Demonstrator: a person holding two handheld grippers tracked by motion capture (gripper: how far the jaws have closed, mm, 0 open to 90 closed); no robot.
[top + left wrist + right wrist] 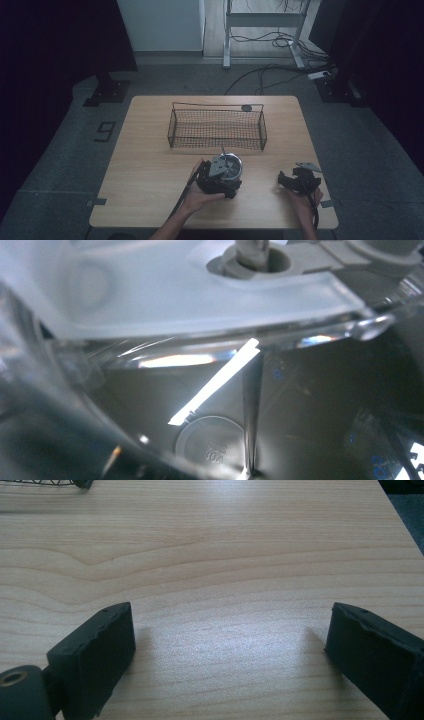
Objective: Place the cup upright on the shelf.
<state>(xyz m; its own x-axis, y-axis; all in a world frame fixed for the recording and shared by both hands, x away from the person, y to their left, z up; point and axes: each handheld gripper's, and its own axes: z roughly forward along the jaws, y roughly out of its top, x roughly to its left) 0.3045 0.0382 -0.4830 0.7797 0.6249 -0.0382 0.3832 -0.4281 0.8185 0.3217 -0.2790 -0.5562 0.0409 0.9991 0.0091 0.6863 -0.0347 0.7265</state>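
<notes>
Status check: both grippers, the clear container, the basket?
Left gripper at the clear container, grip state unclear. Right gripper open over bare table. Wire basket just behind the container, looks empty.

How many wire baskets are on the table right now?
1. The wire basket stands at the table's far middle, beyond the left gripper and its clear container. A corner of it shows in the right gripper view.

Left gripper (218, 176) jaws hidden (behind clear container (210, 390))
</notes>
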